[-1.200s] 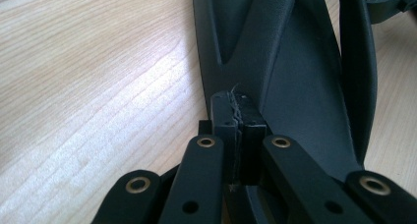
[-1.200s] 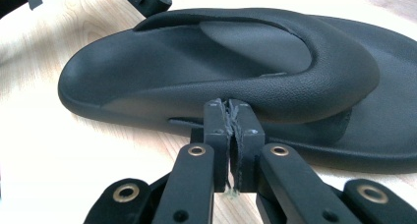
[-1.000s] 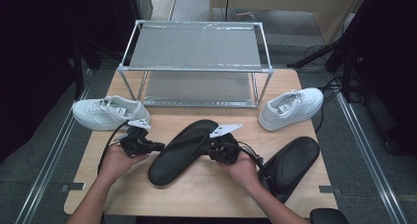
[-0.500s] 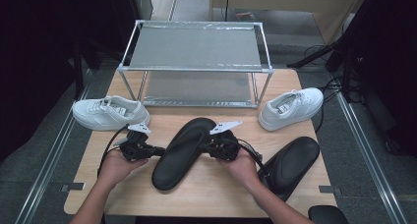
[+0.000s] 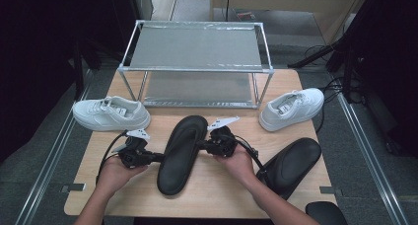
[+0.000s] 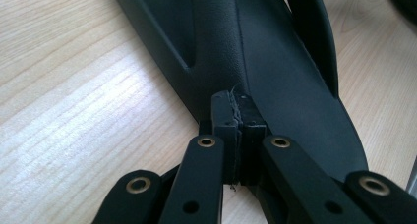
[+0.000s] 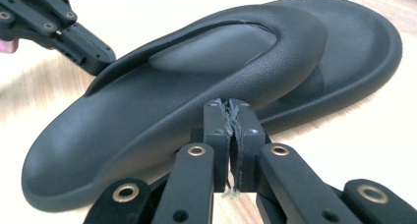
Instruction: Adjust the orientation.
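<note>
A black sandal (image 5: pixel 180 153) lies on the wooden table (image 5: pixel 217 195), toe end towards the rack. My left gripper (image 5: pixel 160 157) is shut, and its tips meet the sandal's left edge. In the left gripper view the pads (image 6: pixel 237 103) press flat together against the sandal's (image 6: pixel 275 62) rim, with nothing between them. My right gripper (image 5: pixel 199 146) is shut too and touches the sandal's right side. Its closed pads (image 7: pixel 231 108) butt against the sandal's (image 7: pixel 196 86) strap and sole, and the left gripper (image 7: pixel 74 37) shows beyond.
A second black sandal (image 5: pixel 291 163) lies at the table's right front. White sneakers sit at the left (image 5: pixel 111 114) and right (image 5: pixel 291 109). A two-level metal rack (image 5: pixel 197 62) stands at the back.
The sandal has turned between the two grippers, its far end swinging left. Both hands shifted only slightly and both grippers stayed shut.
</note>
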Motion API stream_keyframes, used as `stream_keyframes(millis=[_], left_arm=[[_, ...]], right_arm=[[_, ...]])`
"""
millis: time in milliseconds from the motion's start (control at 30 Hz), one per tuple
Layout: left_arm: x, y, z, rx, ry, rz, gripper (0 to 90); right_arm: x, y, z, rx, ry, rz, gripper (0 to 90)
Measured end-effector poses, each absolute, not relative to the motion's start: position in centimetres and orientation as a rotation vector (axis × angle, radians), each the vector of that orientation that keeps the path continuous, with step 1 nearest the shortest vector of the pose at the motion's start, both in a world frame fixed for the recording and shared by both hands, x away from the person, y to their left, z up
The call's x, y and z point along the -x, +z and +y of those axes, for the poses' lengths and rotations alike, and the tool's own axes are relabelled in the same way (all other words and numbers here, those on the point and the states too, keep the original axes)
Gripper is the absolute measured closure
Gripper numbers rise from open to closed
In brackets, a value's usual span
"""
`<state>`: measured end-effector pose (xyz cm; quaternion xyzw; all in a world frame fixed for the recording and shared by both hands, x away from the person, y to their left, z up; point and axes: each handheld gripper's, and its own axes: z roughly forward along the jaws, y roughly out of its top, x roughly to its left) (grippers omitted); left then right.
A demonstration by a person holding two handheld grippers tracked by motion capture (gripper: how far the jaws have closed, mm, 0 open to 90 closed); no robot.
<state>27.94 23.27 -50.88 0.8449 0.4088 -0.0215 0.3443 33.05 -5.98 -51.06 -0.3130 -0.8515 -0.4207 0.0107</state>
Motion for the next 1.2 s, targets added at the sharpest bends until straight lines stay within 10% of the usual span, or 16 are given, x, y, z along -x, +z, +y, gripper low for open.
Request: stream_keyframes(millis=[433,900,1200], left_arm=[[-27.2,-50.6,22.5,-2.140,-0.049,1.112,87.6],[-27.0,-48.5,22.0,-2.134,-0.018,1.049,44.7],[-27.7,-47.8,20.9,-2.138,-0.013,0.982,38.5]], right_arm=[[-34.2,-50.9,-5.6,0.972,-1.307,-2.667,87.5],[-33.7,-49.0,-8.1,0.922,-1.361,-2.667,62.6],[-32.5,-48.5,-10.2,0.873,-1.388,-2.668,61.9]])
